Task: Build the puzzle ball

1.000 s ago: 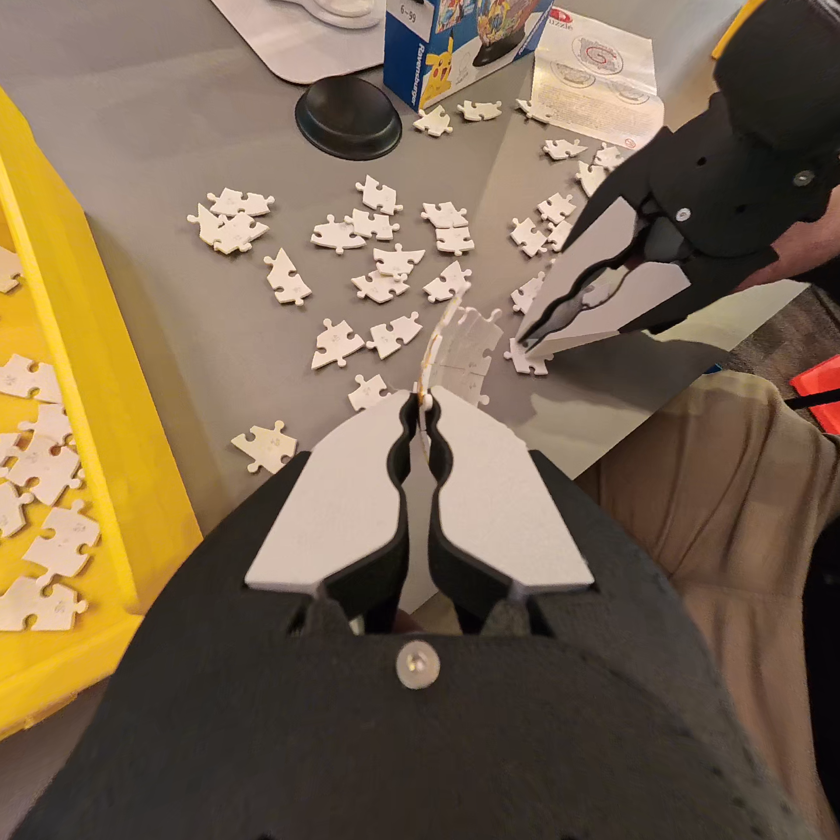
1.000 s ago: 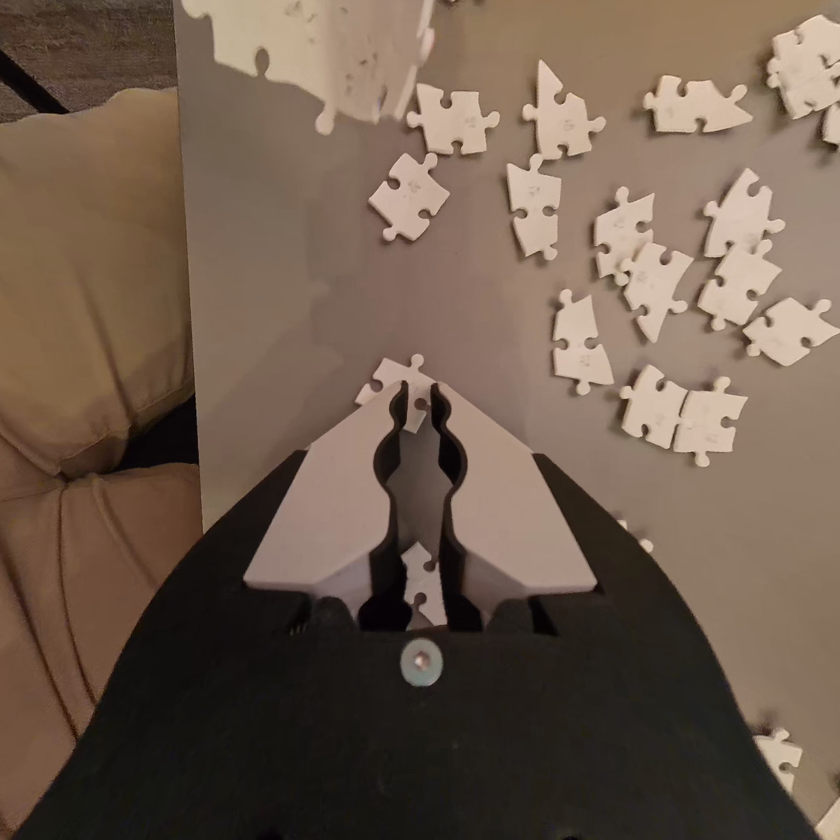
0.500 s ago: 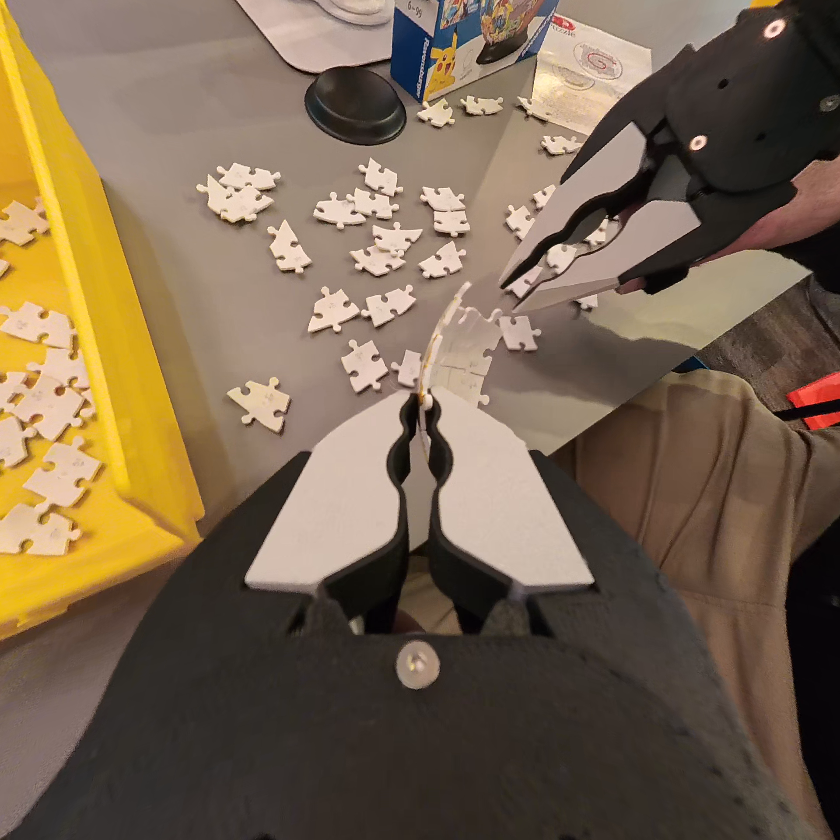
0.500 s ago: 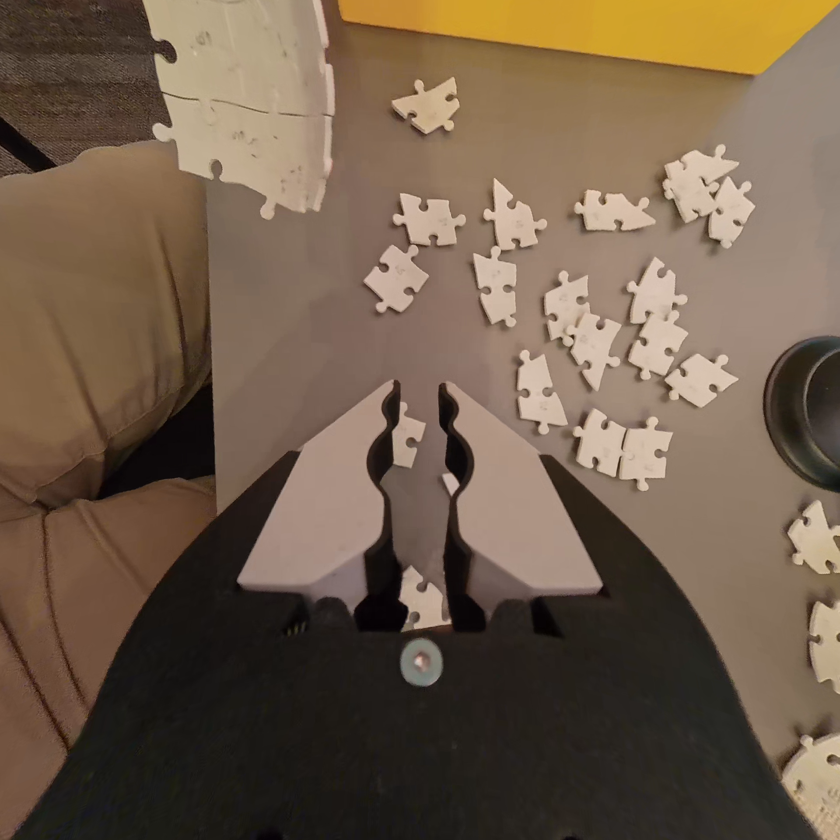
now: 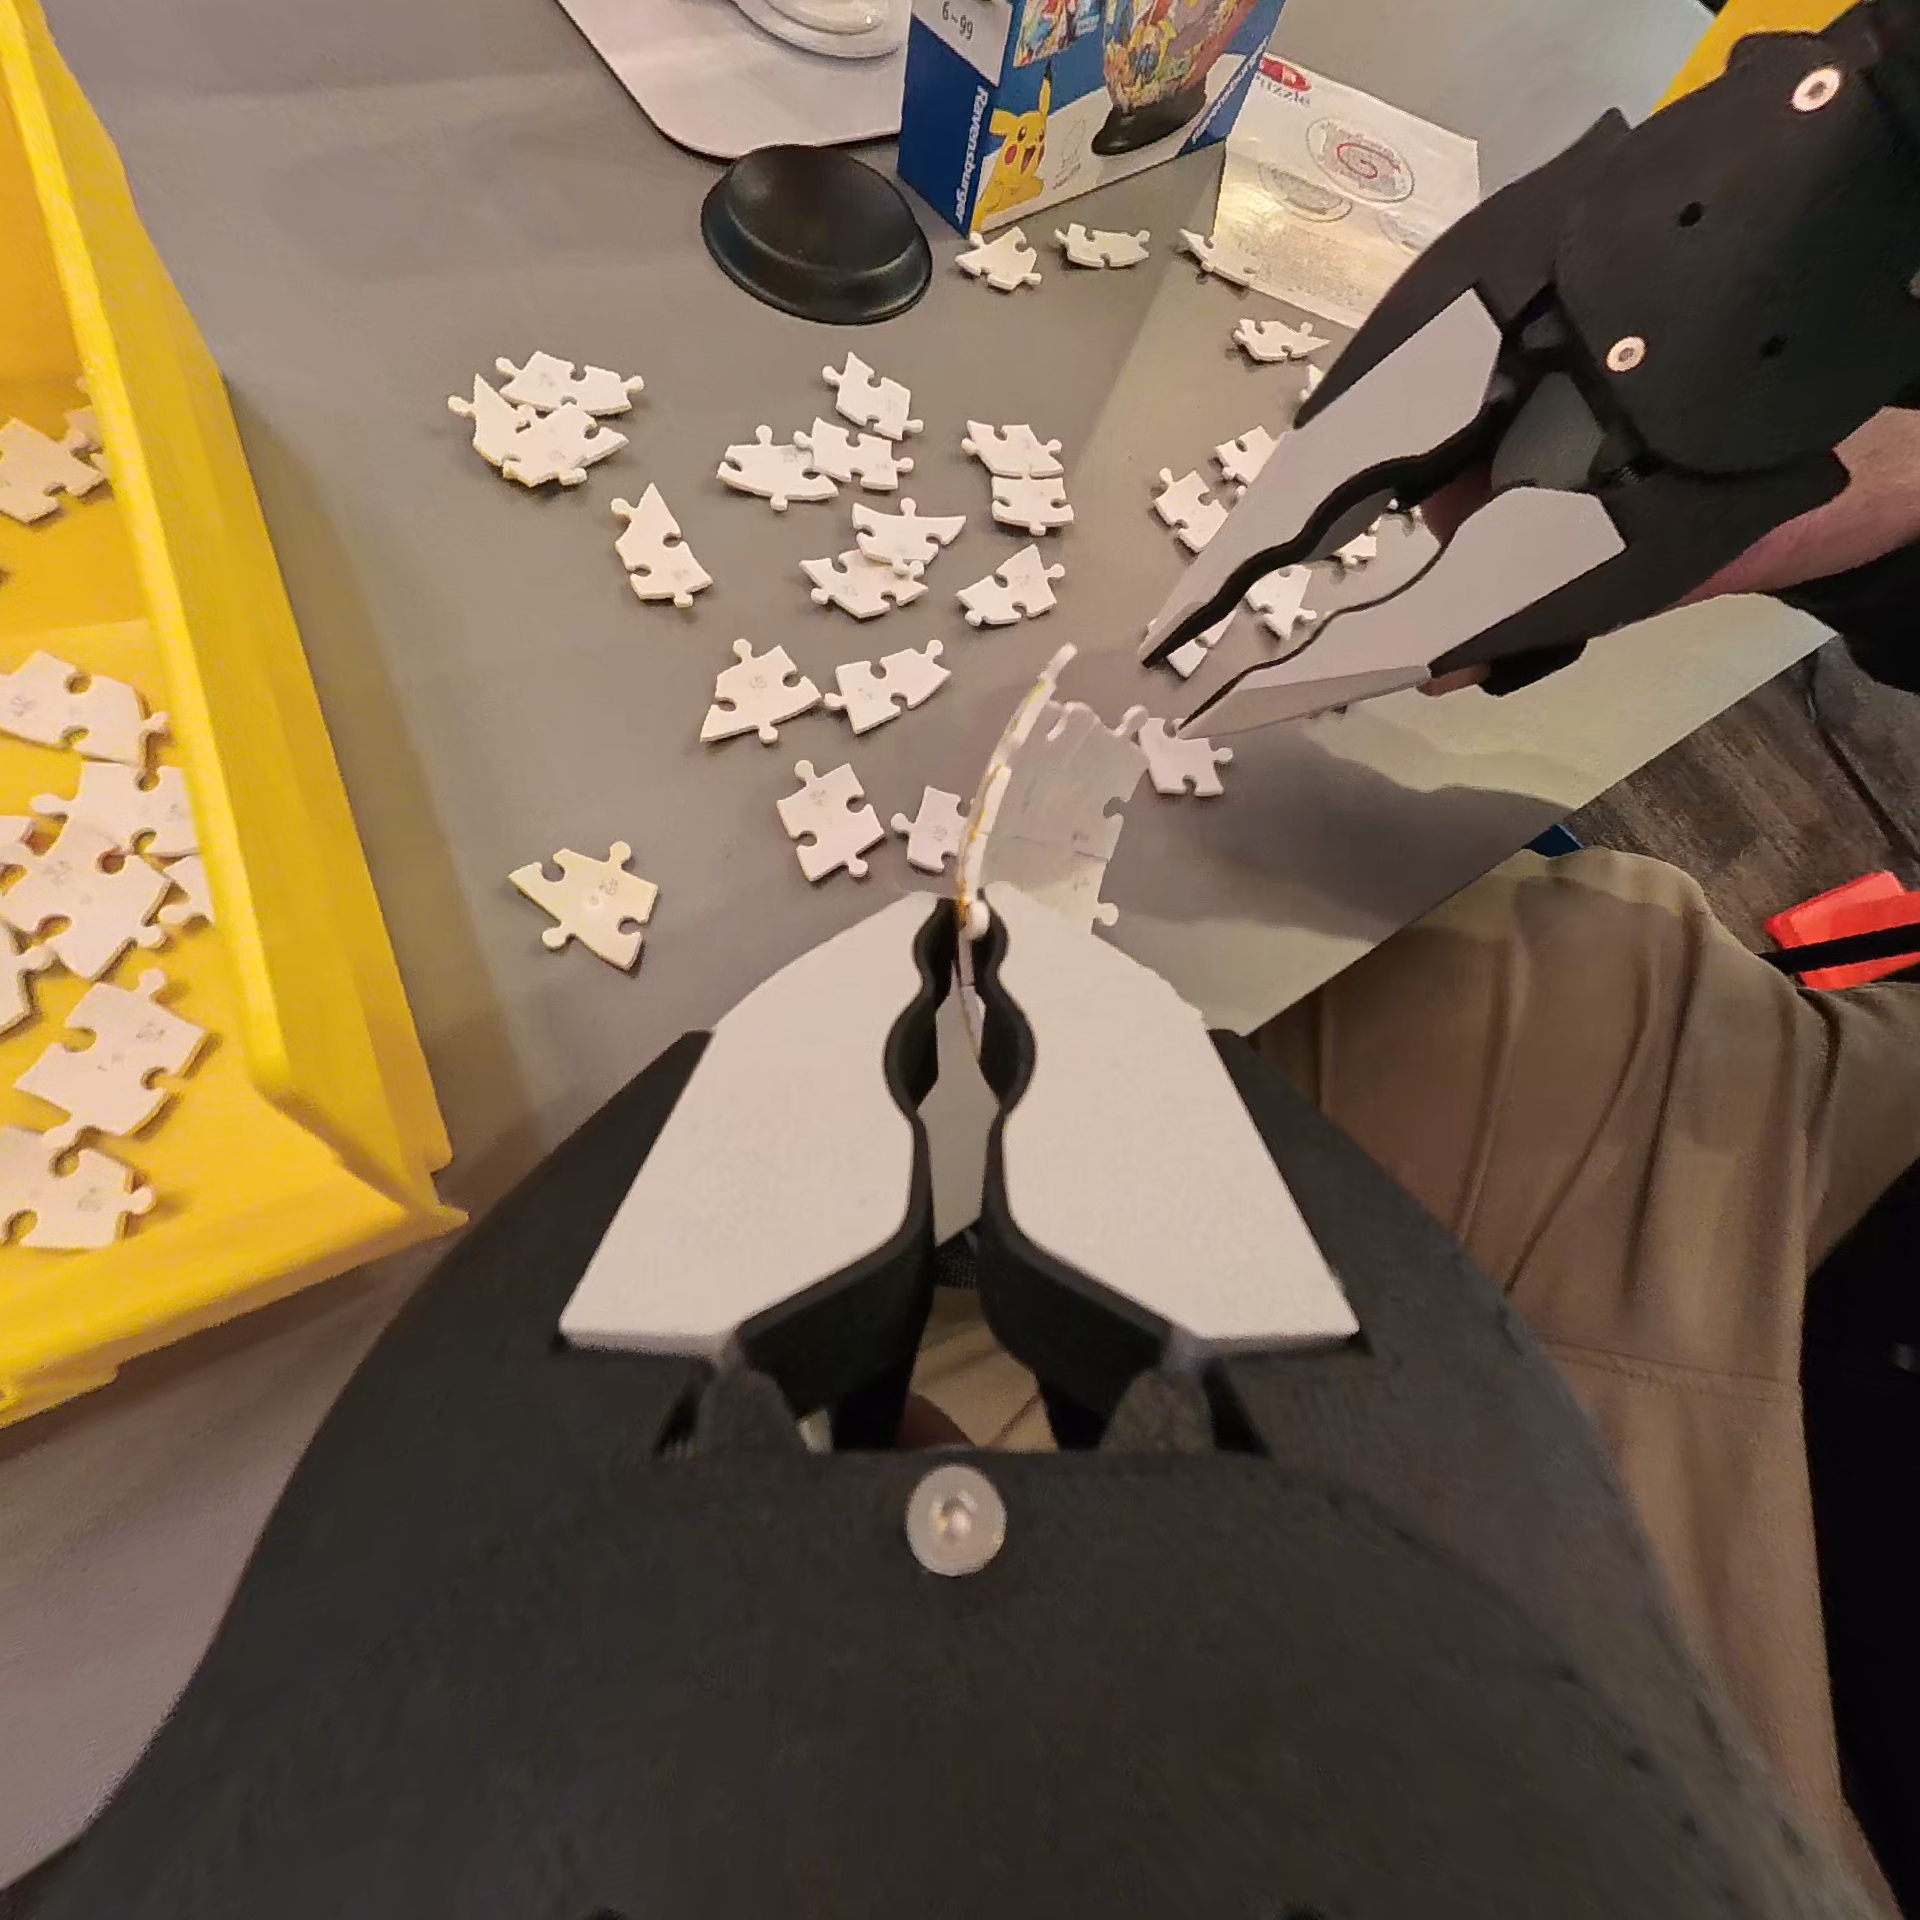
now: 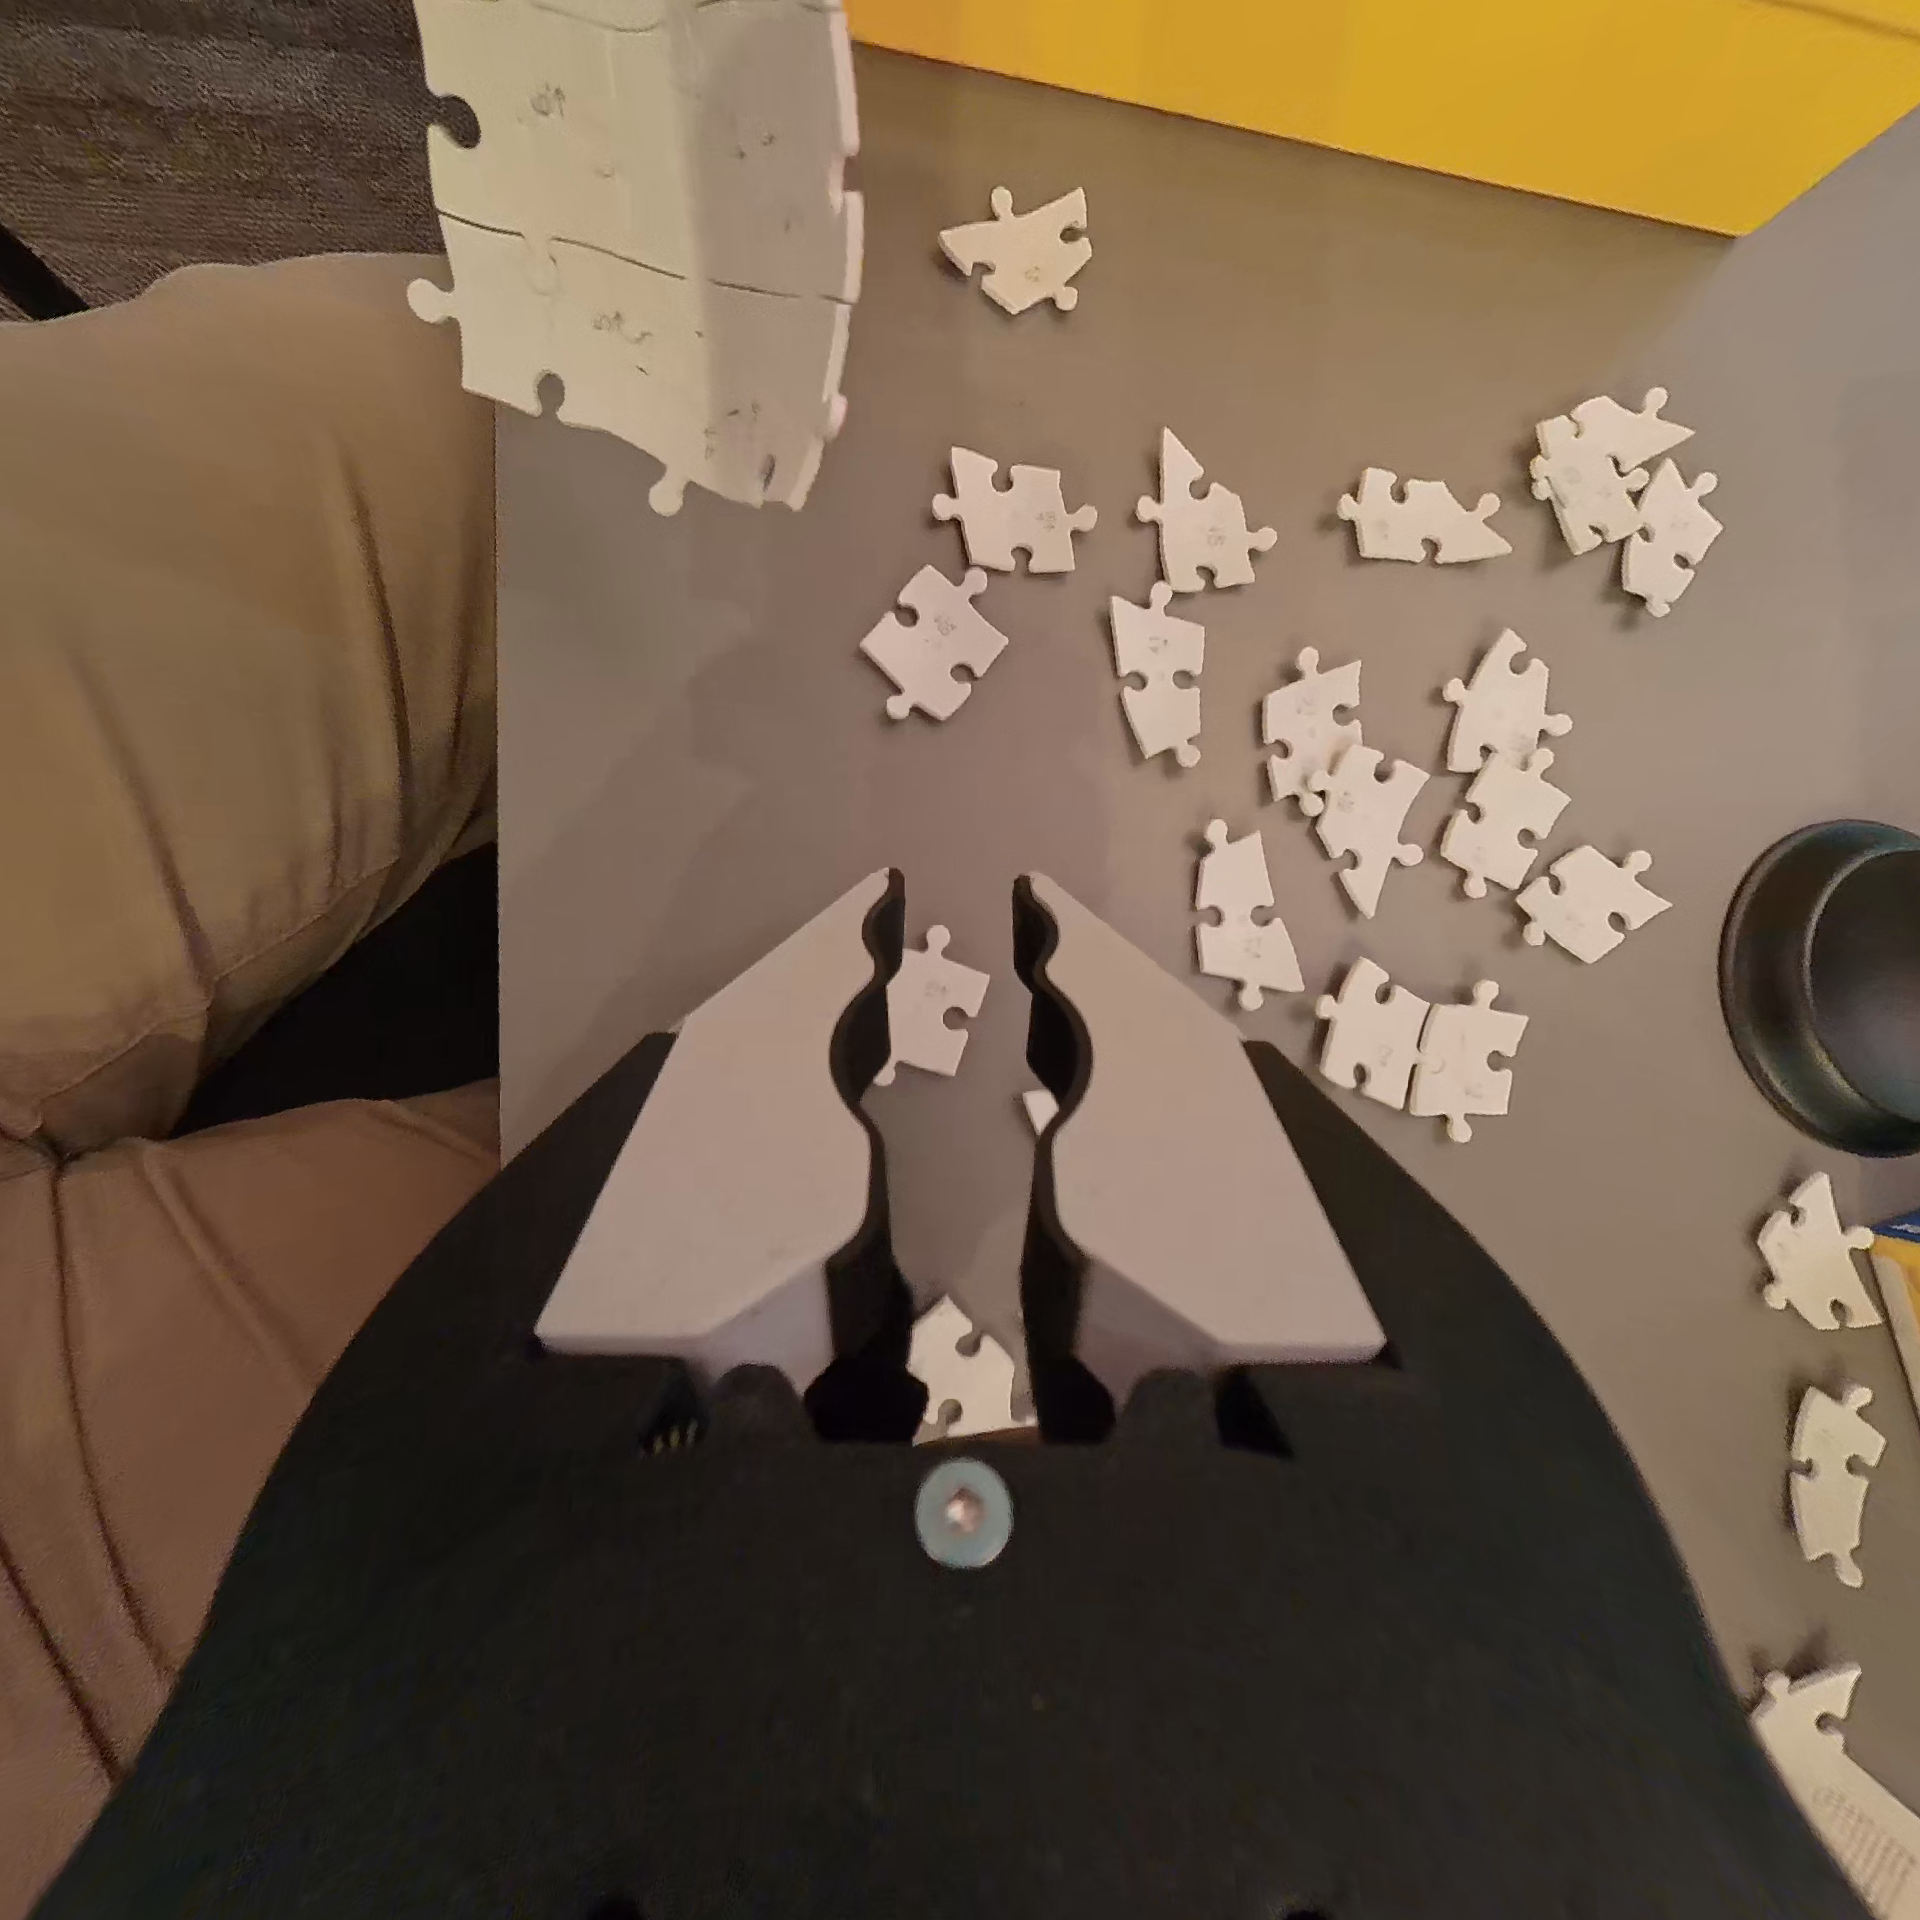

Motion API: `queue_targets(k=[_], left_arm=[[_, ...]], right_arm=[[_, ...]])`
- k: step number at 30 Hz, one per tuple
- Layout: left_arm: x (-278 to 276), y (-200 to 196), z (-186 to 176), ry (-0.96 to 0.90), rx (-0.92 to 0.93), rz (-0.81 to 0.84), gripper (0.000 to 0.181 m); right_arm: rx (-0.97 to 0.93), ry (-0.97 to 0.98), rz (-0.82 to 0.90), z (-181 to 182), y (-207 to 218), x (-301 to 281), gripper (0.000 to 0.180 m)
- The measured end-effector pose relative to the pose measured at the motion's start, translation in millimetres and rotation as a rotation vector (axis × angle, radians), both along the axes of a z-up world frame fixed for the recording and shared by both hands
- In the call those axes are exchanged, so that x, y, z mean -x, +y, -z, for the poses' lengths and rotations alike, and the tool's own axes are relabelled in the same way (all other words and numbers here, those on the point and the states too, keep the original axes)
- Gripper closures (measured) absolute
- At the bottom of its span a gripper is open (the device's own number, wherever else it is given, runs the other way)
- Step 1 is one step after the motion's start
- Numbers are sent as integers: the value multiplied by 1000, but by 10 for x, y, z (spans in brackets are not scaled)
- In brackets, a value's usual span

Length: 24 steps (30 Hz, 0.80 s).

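Observation:
My left gripper is shut on the lower edge of a curved section of joined white puzzle pieces, held upright above the grey table's near edge. The section also shows at the top left of the right wrist view. My right gripper is open and empty, hovering just above a loose white piece near the table edge. In the left wrist view the right gripper sits just right of the held section, above that piece. Several loose white pieces lie scattered on the table.
A yellow bin with several pieces stands at the left. A black ball stand, the puzzle box and a paper leaflet sit at the back. A person's tan trousers are beyond the table's near edge. My right fingertips sit around 12 cm from my left ones.
My right gripper opened, let go of the piece near the table edge and rose above it. My left gripper kept its hold on the joined section and shifted slightly.

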<state>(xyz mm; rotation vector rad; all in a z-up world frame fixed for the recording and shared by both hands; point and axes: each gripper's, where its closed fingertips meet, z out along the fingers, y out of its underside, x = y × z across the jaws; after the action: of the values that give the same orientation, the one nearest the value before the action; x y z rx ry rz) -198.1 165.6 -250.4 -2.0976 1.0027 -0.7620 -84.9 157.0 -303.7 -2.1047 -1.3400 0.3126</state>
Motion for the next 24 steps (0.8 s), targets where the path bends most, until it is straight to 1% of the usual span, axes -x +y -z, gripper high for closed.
queue_targets(k=[5, 14, 24], left_arm=[[-186, 51, 45, -6, 16, 34, 178], [-636, 91, 49, -3, 18, 128, 178], [-912, 132, -46, -43, 16, 182, 178]], right_arm=[[-11, -28, 30, 73, -30, -200, 160], [-24, 9, 154, 53, -62, -712, 160], [-53, 8, 198, 30, -235, -893, 156]])
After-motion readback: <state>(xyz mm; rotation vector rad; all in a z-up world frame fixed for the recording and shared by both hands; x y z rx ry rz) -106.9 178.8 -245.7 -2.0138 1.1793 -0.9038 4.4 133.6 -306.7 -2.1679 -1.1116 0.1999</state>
